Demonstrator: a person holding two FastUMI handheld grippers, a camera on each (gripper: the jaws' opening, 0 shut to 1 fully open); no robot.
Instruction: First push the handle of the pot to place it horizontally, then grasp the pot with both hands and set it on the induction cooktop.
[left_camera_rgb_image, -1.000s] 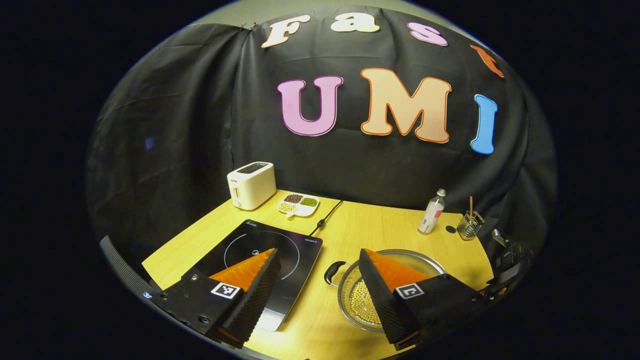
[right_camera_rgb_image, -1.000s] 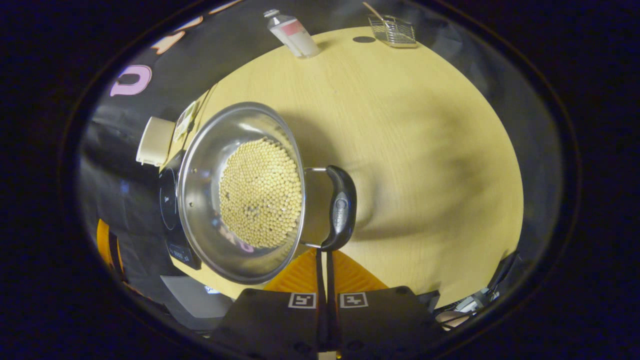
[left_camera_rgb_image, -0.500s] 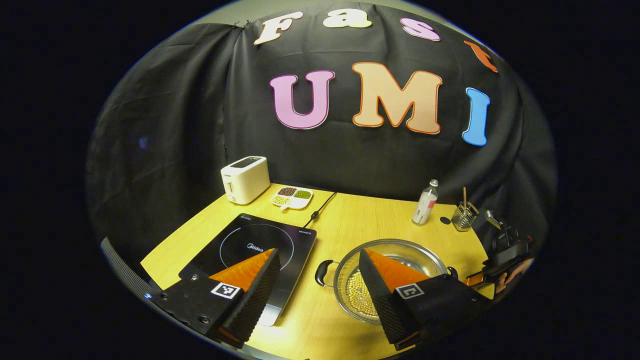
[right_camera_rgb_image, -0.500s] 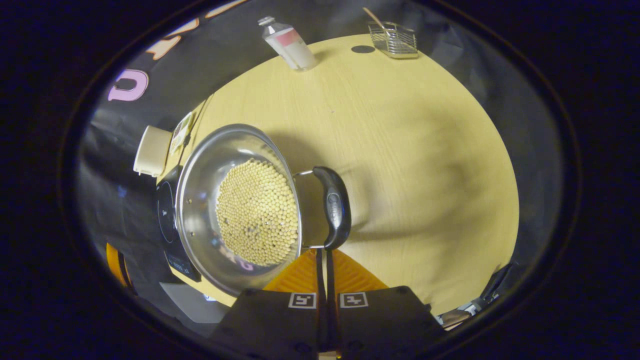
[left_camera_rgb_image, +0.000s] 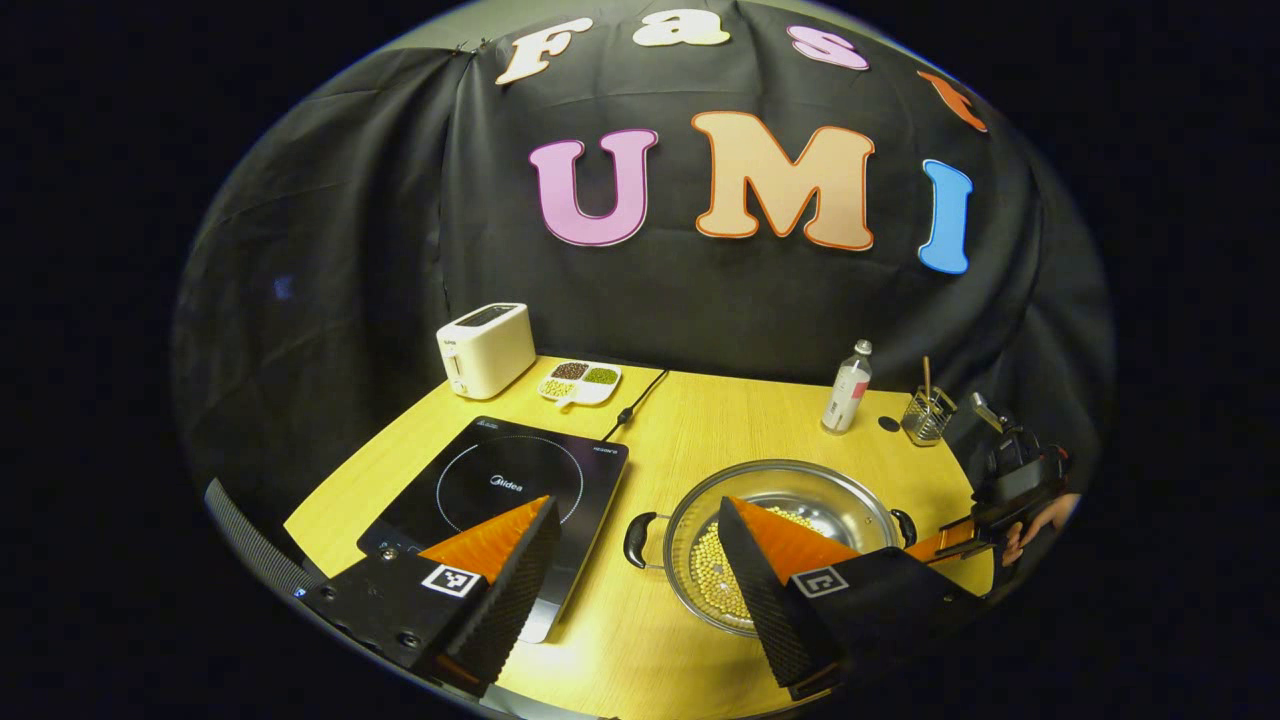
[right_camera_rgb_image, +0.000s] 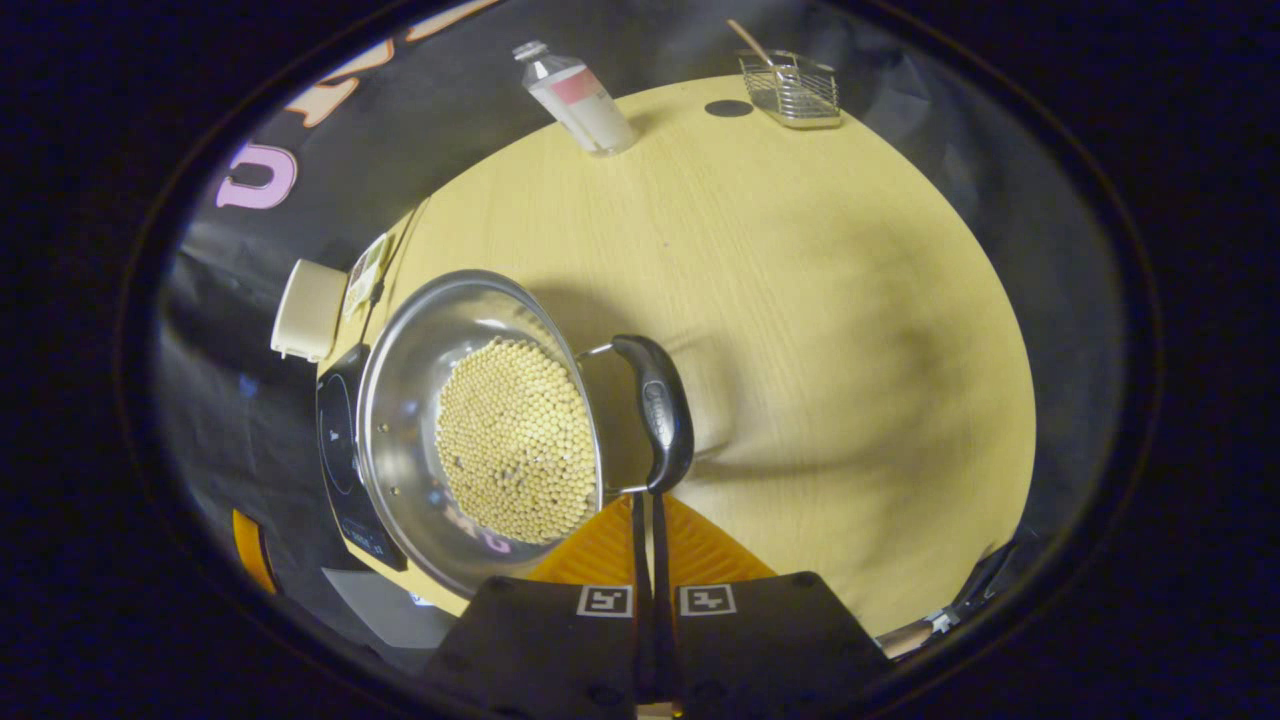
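Between the spread fingers of the left gripper (left_camera_rgb_image: 635, 545), a stretch of bare wooden table (left_camera_rgb_image: 700, 430) is showing; the jaws are standing wide apart and holding nothing, hovering above the near edge of the table. Its one finger is lying in front of the induction cooktop (left_camera_rgb_image: 500, 480), the other in front of the pot (left_camera_rgb_image: 780, 530).

At the bottom of the right gripper view, the right gripper (right_camera_rgb_image: 645, 510) is sitting with its fingers pressed together, no gap between them, gripping nothing. Their tips are meeting the near end of the pot's black handle (right_camera_rgb_image: 655, 410); whether they are truly touching it I cannot tell.

The pot (right_camera_rgb_image: 430, 400) is resting on the table just beside the cooktop (right_camera_rgb_image: 340, 450), not on it, and is carrying a layer of pale beans (right_camera_rgb_image: 510, 440). A second black handle (left_camera_rgb_image: 637, 538) is pointing toward the cooktop.

Farther back, a toaster (left_camera_rgb_image: 485, 348) and a divided dish of beans (left_camera_rgb_image: 580, 380) are standing by the wall, with a cord (left_camera_rgb_image: 630, 405) running to the cooktop. A bottle (left_camera_rgb_image: 845, 388) and a wire holder (left_camera_rgb_image: 925, 415) are standing at the far right corner.
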